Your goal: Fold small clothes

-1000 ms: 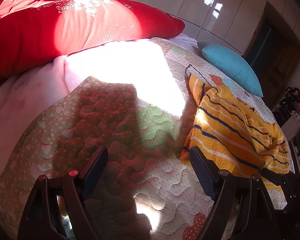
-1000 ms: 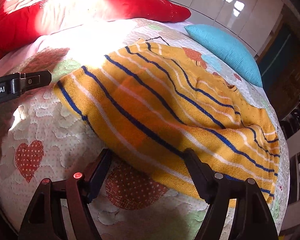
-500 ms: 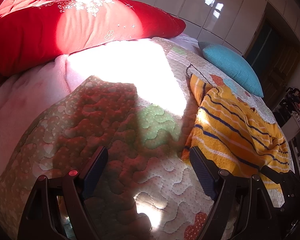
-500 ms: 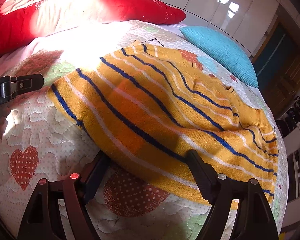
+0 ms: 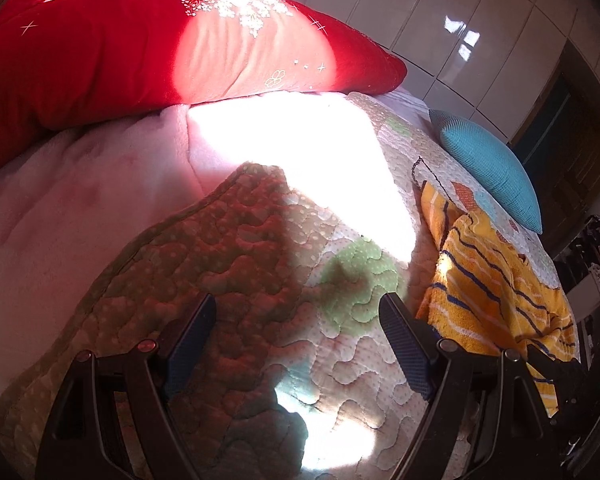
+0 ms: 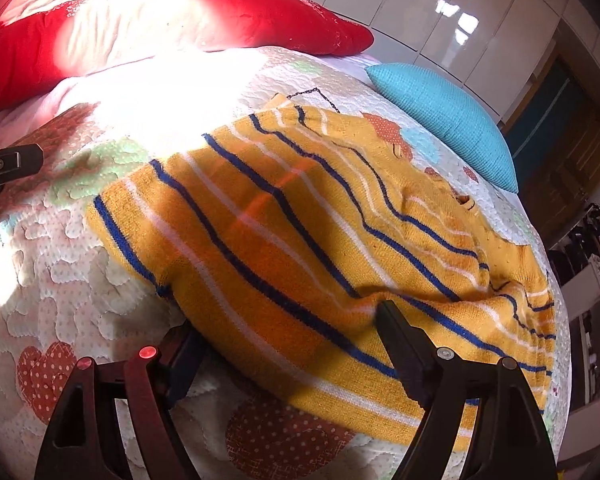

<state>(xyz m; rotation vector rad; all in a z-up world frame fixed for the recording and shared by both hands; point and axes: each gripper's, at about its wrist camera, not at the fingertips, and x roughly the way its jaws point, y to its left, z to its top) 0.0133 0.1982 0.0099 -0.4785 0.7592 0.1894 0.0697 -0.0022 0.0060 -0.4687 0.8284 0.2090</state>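
A yellow knit sweater (image 6: 300, 240) with blue and white stripes lies spread on the quilted bedspread (image 6: 52, 280). My right gripper (image 6: 288, 340) is open at its near hem; the left finger sits under the hem edge and the right finger rests on top of the knit. In the left wrist view the sweater (image 5: 496, 280) lies to the right. My left gripper (image 5: 296, 340) is open and empty over bare quilt (image 5: 240, 260), left of the sweater. Its tip also shows in the right wrist view (image 6: 12, 162).
A large red pillow (image 5: 160, 48) lies at the head of the bed and a blue cushion (image 5: 488, 164) at the far right. A pink blanket (image 5: 60, 208) covers the bed's left side. White wardrobe doors (image 6: 440, 8) stand behind. Strong sunlight falls across the quilt.
My right gripper has moved forward onto the sweater's near hem, which now lies between its fingers. My left gripper has drifted slightly left, away from the sweater.
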